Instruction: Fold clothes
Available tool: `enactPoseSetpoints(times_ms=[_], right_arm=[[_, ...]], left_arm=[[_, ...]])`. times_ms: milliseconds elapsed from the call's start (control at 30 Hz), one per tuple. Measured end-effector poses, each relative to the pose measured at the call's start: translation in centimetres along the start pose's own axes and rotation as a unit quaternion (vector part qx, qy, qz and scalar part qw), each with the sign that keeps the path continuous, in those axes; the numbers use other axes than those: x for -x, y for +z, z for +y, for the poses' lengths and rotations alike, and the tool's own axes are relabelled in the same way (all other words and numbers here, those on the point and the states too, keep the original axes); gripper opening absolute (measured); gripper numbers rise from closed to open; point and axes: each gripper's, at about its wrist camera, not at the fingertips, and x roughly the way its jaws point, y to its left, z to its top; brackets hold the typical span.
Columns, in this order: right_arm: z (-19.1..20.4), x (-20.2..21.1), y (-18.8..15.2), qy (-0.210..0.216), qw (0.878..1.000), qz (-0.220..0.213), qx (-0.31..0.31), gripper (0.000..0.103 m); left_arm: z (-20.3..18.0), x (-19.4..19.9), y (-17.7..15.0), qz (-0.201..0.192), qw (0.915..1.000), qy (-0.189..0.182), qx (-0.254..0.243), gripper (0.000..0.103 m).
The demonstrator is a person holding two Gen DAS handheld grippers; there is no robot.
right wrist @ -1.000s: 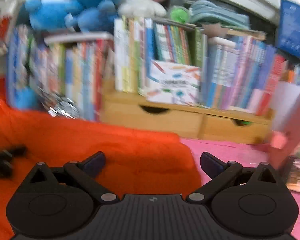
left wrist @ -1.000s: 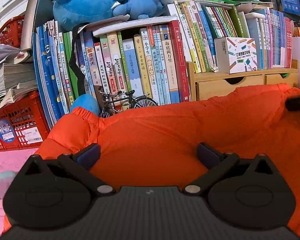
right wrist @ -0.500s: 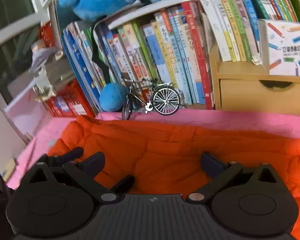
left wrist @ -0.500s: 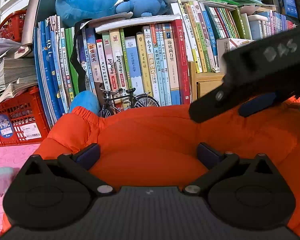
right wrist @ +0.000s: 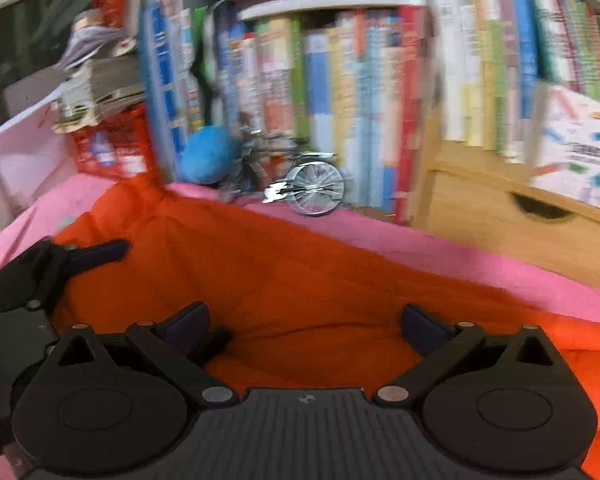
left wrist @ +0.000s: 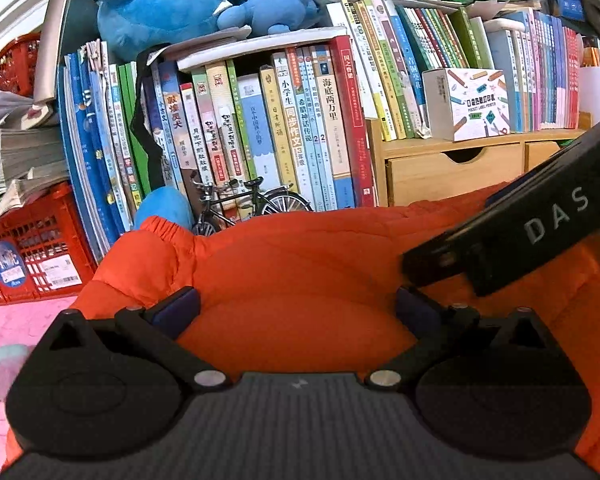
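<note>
both claws released over orange padded jacket [left wrist: 300, 264]; right gripper [right wrist: 304, 324] crowds left gripper [left wrist: 296, 304] — collision risk; model bicycle [right wrist: 292, 180] behind jacket could topple.

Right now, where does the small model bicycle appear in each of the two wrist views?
Left wrist: the model bicycle stands centre-left, partly hidden behind the orange padded garment, before the row of books.
Right wrist: it stands just above centre, blurred, on the pink cover behind the garment.
Shared landmark: the blue ball immediately left of it.
</note>
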Motion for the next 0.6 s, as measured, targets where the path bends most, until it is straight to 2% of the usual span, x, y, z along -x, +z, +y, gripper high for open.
enactPoseSetpoints(times_ms=[133, 200, 300, 367, 467, 600], right_arm=[[-1.9, 0.7, -0.8, -0.088, 0.996, 0.007, 0.013, 0.103], [-3.5, 1.3, -1.2, -0.111, 0.994, 0.005, -0.008, 0.103], [-5.8, 2.6, -1.7, -0.172, 0.984, -0.001, -0.054, 0.103], [-6.8, 3.8, -1.8, -0.187, 0.979, -0.01, -0.084, 0.103], [-6.7, 5.5, -2.0, -0.158, 0.982, -0.037, -0.097, 0.103], [-5.1, 5.9, -1.6, -0.08, 0.99, -0.055, -0.103, 0.103]], left_arm=[[0.2, 0.0, 0.0, 0.001, 1.0, -0.004, 0.004, 0.103], [0.3, 0.0, 0.0, 0.0, 1.0, -0.005, 0.004, 0.103], [0.3, 0.0, 0.0, 0.0, 1.0, -0.005, 0.004, 0.103], [0.4, 0.0, 0.0, 0.001, 1.0, -0.006, 0.006, 0.103], [0.5, 0.0, 0.0, 0.001, 0.9999, -0.007, 0.01, 0.103], [0.6, 0.1, 0.1, 0.001, 0.9999, -0.008, 0.011, 0.103]])
